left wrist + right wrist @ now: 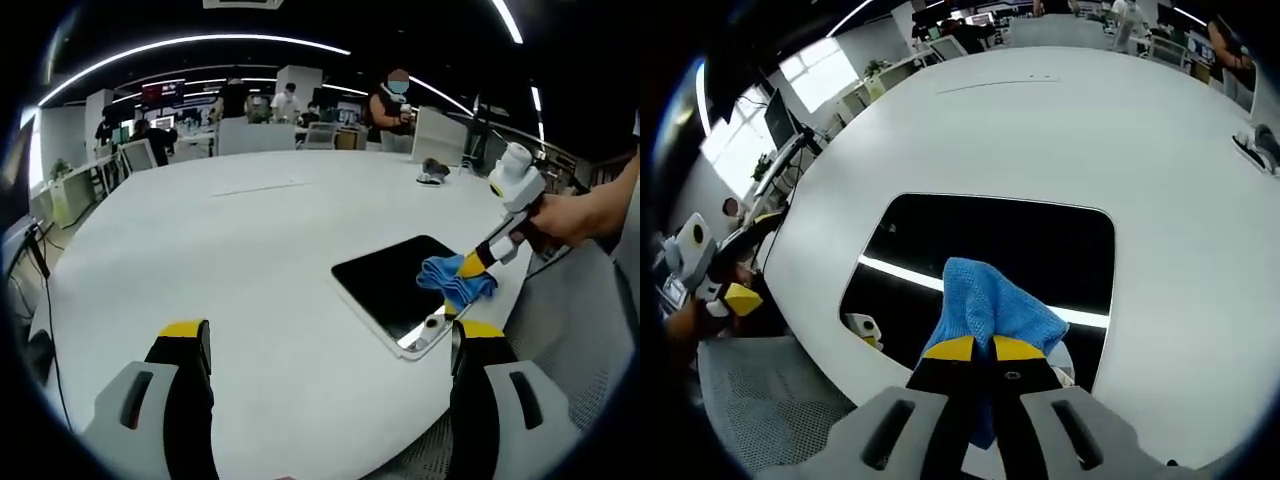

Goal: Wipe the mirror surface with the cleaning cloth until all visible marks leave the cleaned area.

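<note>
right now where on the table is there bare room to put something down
Most of the white table is bare: the wide stretch beyond the mirror, and the patch between the mirror and the left gripper. It is crowded at the mirror's near edge, where the right gripper presses the blue cloth. A small dark thing sits far off.

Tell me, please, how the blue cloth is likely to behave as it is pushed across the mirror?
Probably floppy: the blue cloth bunches in folds where the right gripper pinches it. It looks light, and likely glides easily over the smooth, glossy mirror.
</note>
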Motion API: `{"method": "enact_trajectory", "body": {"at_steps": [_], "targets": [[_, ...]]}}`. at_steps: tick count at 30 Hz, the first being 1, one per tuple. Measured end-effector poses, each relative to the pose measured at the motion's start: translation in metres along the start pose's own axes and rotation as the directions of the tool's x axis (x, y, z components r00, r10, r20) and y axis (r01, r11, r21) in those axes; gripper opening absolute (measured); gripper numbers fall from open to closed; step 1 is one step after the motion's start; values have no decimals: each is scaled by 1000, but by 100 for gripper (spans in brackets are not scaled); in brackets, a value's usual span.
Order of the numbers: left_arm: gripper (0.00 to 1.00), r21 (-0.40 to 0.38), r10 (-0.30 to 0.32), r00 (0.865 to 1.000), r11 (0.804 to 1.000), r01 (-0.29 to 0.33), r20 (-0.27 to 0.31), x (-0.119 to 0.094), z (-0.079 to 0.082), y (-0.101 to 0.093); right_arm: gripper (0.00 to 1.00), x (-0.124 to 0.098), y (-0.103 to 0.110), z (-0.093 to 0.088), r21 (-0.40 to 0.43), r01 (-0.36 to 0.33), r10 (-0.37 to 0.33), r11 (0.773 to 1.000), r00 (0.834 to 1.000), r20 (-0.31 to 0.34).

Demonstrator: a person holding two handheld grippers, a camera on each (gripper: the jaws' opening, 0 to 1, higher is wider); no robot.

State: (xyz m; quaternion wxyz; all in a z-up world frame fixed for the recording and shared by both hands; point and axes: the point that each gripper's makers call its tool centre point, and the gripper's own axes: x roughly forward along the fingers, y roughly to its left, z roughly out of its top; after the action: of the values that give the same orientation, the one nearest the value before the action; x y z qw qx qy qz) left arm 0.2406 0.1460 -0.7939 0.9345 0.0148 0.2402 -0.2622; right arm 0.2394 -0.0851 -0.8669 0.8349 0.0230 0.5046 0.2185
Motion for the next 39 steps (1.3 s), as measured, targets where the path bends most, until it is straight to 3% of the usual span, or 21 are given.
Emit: {"method": "enact_trajectory", "body": {"at_steps": [11, 39], "targets": [[99, 0, 7, 1000, 1000, -7, -11, -1, -3, -1, 0, -6, 7, -12, -45, 11, -11, 999, 1000, -4], [99, -19, 9, 1000, 1000, -9, -4, -2, -6, -3, 0, -8, -2, -12, -39, -31, 30, 999, 999, -13]]}}
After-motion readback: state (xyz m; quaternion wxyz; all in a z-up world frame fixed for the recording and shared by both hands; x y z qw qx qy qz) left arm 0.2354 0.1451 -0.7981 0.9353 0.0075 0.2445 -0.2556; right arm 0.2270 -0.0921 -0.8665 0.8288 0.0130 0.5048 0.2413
